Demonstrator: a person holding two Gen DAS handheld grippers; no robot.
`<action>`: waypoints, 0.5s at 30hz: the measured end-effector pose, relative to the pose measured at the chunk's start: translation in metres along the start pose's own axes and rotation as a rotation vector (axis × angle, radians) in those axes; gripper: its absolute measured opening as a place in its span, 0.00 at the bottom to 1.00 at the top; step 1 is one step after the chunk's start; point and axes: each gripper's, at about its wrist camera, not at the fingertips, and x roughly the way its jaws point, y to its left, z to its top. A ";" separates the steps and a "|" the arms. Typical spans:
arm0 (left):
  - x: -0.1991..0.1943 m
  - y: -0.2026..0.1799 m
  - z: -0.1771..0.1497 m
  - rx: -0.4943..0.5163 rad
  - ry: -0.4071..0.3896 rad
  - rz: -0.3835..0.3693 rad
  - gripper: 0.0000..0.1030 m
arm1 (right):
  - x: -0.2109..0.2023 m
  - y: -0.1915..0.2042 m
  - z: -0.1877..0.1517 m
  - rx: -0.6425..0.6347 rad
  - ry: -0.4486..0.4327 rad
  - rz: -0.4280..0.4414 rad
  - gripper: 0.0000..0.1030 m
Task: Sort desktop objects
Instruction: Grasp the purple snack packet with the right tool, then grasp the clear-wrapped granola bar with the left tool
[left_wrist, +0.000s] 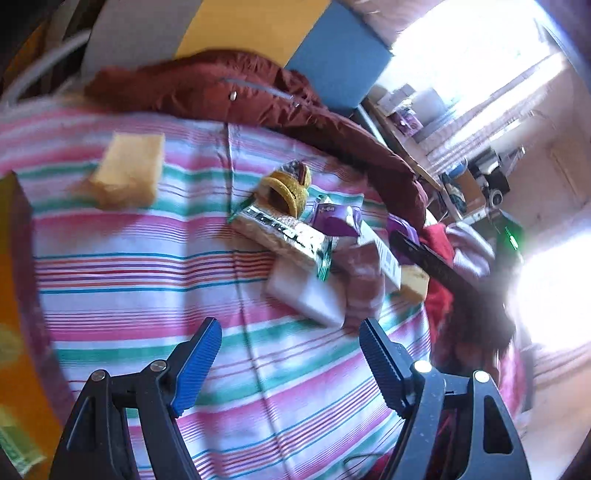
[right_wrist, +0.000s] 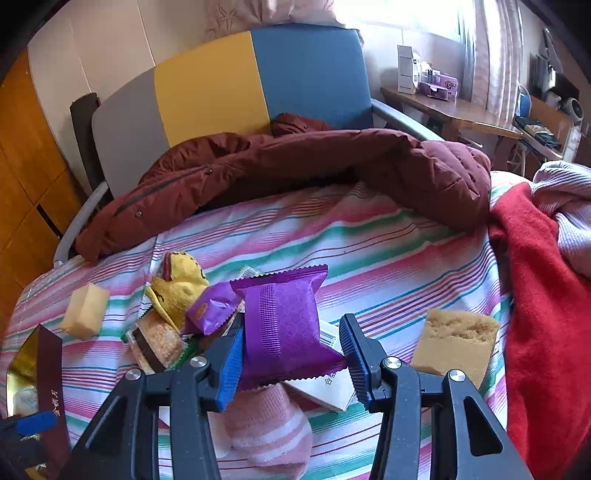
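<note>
- Bed with striped sheet (right_wrist: 369, 236) fills the middle of both views; it carries the sorting pile, so it acts as the work area. A dark red jacket (right_wrist: 295, 162) lies across its top edge, a red blanket (right_wrist: 535, 295) at the right.
- Tan sponge (right_wrist: 456, 341), lower right of the right wrist view, sits apart from the pile, probably already separated. A pale yellow block (right_wrist: 85, 310) lies alone at the left.
- Pile, centre: purple snack packet (right_wrist: 284, 325) on top, smaller purple packet (right_wrist: 210, 306) and yellow sock (right_wrist: 181, 288) to its left, pink striped sock (right_wrist: 269, 428) beneath.
- Right claw (right_wrist: 291, 356): narrowed onto the purple snack packet; left pad touches it, right pad is just beside its crimped edge. Judged a pickup from the top of the heap, the easiest piece to free.
- Left claw (left_wrist: 291, 365): wide, nothing between the pads, hanging over bare sheet below the pile in its own view; likely waiting for the next item.
</note>
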 end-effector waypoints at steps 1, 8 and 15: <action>0.006 0.000 0.005 -0.022 0.012 -0.014 0.75 | -0.002 0.000 0.000 0.002 -0.005 0.008 0.49; 0.056 0.003 0.043 -0.200 0.107 -0.055 0.75 | -0.014 -0.001 0.004 0.004 -0.035 0.038 0.49; 0.093 0.003 0.069 -0.338 0.157 -0.031 0.75 | -0.023 0.000 0.006 0.009 -0.052 0.079 0.49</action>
